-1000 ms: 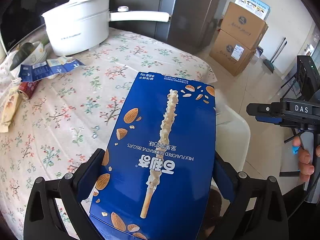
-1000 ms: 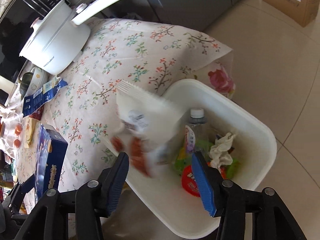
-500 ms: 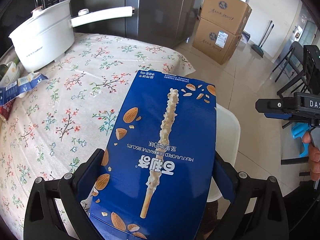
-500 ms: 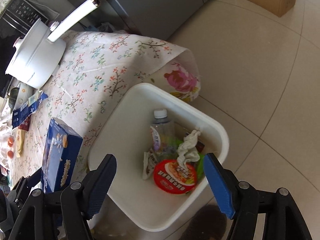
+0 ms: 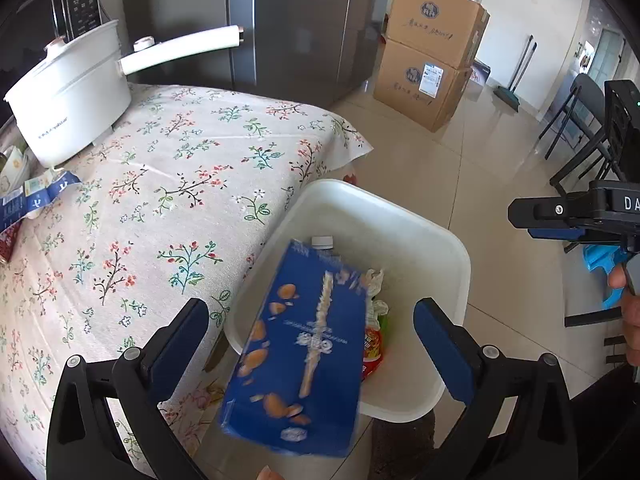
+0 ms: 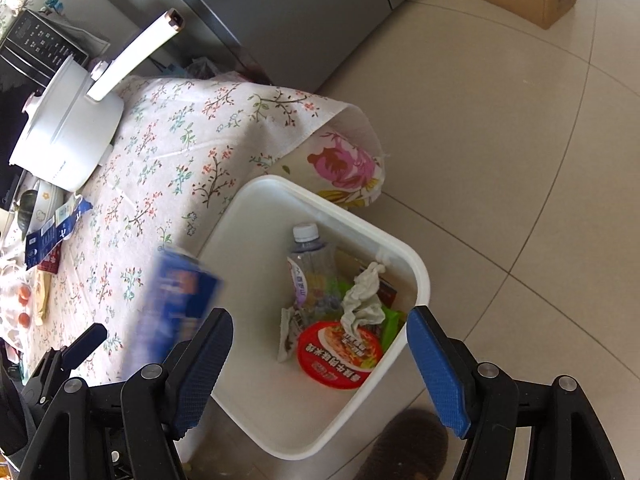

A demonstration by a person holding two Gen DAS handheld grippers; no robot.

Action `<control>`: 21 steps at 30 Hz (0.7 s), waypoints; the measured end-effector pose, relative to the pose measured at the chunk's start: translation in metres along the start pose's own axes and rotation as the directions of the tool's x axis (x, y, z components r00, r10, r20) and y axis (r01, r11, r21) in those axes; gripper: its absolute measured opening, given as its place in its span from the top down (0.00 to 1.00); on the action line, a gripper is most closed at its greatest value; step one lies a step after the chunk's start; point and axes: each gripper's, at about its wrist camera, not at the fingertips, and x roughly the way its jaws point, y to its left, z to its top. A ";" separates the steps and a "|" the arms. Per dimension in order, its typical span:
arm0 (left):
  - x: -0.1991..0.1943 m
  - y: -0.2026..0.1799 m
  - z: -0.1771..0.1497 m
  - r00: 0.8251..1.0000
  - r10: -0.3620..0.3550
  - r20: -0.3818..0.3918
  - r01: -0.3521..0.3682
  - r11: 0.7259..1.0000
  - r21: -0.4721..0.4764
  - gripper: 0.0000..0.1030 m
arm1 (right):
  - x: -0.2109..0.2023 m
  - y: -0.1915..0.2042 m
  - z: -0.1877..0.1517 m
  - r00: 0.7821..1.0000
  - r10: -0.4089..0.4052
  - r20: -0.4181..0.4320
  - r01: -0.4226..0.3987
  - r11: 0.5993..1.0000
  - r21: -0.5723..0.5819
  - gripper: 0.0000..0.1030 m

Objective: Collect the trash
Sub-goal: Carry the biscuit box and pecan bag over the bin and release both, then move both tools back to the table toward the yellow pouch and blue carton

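Note:
A blue biscuit box [image 5: 300, 352] is blurred in mid-air between the open jaws of my left gripper [image 5: 312, 340], over the near rim of the white trash bin [image 5: 452, 240]. It also shows blurred in the right wrist view [image 6: 176, 292]. My right gripper [image 6: 320, 356] is open and empty above the bin [image 6: 416, 264]. In the bin lie a plastic bottle [image 6: 310, 256], a red noodle-cup lid [image 6: 340, 354] and a crumpled tissue [image 6: 362, 300]. A blue flattened carton [image 5: 36, 200] and other wrappers lie on the table's far left.
The floral-cloth table [image 5: 160, 184] carries a white pot with a long handle [image 5: 72, 108]. Cardboard boxes [image 5: 432, 52] stand against the back wall, a grey fridge [image 5: 300, 20] behind the table, and a black chair [image 5: 580, 128] on the tiled floor at right.
My left gripper swung right over the bin, opened and let go of the biscuit box, which now falls. My right gripper, open since dropping a white wrapper, stays over the bin.

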 end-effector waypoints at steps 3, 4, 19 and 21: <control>-0.001 0.001 0.001 1.000 -0.001 0.006 0.001 1.000 -0.001 0.00 | 0.000 0.000 0.000 1.000 -0.003 0.001 0.003 1.000 0.000 0.25; -0.002 0.001 0.001 1.000 0.000 0.007 0.000 1.000 0.001 0.00 | 0.000 0.000 0.000 1.000 -0.004 0.000 0.004 1.000 -0.002 0.25; -0.032 0.058 -0.009 0.996 0.081 0.030 -0.078 0.993 -0.085 0.00 | 0.009 0.029 0.002 1.000 -0.004 -0.005 0.003 0.999 -0.055 0.25; -0.038 0.072 -0.011 0.995 0.097 0.035 -0.092 0.990 -0.111 0.00 | 0.013 0.038 0.002 1.000 -0.002 -0.009 0.002 0.998 -0.069 0.25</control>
